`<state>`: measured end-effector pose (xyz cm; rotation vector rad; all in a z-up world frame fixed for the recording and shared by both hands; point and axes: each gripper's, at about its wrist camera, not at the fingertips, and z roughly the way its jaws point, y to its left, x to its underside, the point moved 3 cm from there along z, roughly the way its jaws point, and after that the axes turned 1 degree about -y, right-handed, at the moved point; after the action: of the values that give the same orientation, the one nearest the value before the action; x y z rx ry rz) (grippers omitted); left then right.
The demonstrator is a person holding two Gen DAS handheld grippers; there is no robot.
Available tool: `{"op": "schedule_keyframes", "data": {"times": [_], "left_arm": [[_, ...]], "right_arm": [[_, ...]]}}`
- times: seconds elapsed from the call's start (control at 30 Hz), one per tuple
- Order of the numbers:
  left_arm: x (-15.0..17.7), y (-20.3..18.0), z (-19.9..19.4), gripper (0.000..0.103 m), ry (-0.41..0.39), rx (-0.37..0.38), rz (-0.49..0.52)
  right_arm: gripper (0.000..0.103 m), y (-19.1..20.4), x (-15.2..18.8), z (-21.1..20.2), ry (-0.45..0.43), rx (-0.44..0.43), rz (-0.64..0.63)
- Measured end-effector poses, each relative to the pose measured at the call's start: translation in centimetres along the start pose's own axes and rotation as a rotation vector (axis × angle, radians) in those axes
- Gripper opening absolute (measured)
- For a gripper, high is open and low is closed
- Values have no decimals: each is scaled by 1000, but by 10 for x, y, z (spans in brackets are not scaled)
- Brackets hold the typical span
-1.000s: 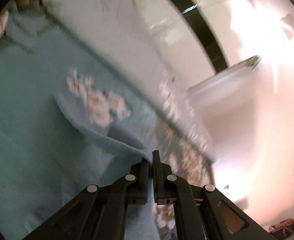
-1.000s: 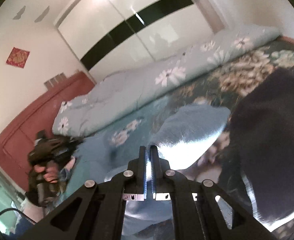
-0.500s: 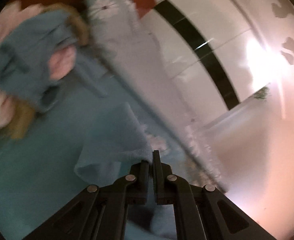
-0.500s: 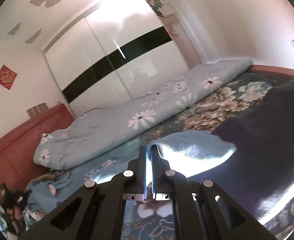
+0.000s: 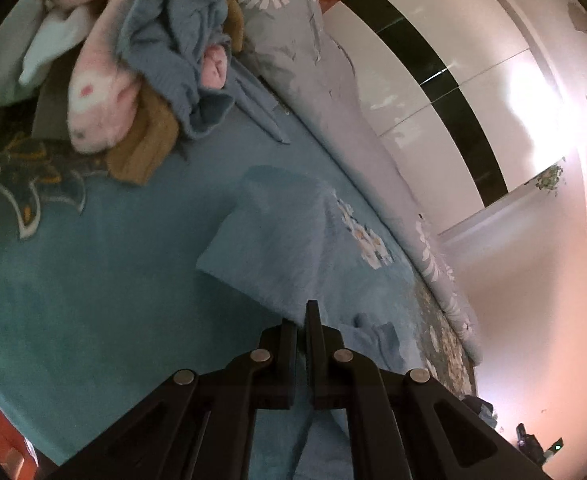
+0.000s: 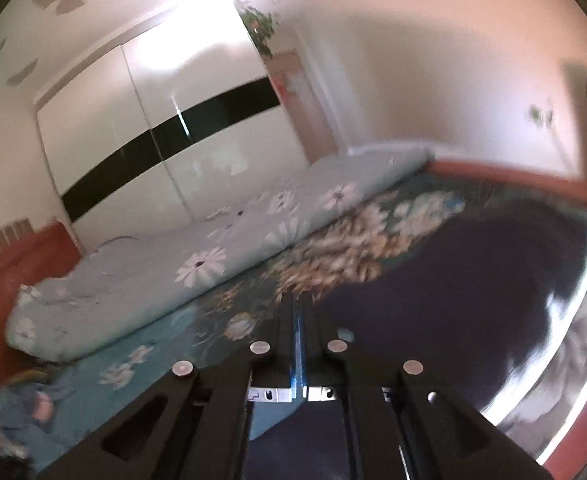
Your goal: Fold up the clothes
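I have the left gripper [image 5: 302, 322] clamped on the near edge of the light blue garment [image 5: 281, 240], jaws pressed together with cloth between them. The garment is a soft, slightly fuzzy knit, pale blue, spread out ahead of the fingers over the teal bedspread [image 5: 93, 280]; its far part lies flat with a squared corner, and a fold ridge runs from the fingers up toward the printed white flowers. A small crumpled flap of the same blue sits just right of the fingers. Beyond it, well apart, is a heap of clothes [image 5: 165, 52]: a blue ribbed knit, something pink, something mustard brown. A rolled grey-blue quilt [image 5: 333, 92] with daisies runs along the bed's far side, beside the white wardrobe [image 5: 453, 80] with a black band. In the right view, the right gripper [image 6: 297, 312] is also clenched, with a thin strip of pale blue cloth showing between its jaws and more of it hanging below. A dark garment [image 6: 473, 300] lies on the bedspread to its right, somewhat blurred.
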<state>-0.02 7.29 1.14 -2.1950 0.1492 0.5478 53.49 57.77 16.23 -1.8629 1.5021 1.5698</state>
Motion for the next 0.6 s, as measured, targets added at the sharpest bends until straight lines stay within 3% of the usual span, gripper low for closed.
{"op": "schedule_keyframes", "data": {"times": [0.07, 0.2, 0.27, 0.33, 0.37, 0.47, 0.6], "left_arm": [[3, -1, 1, 3, 13, -16, 14], [8, -8, -5, 6, 28, -45, 78], [9, -13, -11, 17, 41, -44, 114], [10, -15, -20, 54, 32, -41, 133], [11, -16, -26, 60, 21, -41, 140], [14, -20, -41, 76, -20, -1, 161], [11, -29, -51, 82, -84, -45, 234]], "right_arm": [[2, 5, 7, 5, 40, -11, -19], [2, 43, 27, 15, 107, -127, -61], [2, 70, 37, 21, 139, -201, -115], [2, 107, 53, 31, 194, -287, -202], [2, 122, 63, 39, 232, -318, -241], [2, 164, 108, 69, 400, -387, -336], [6, 195, 169, 99, 578, -423, -402]]}}
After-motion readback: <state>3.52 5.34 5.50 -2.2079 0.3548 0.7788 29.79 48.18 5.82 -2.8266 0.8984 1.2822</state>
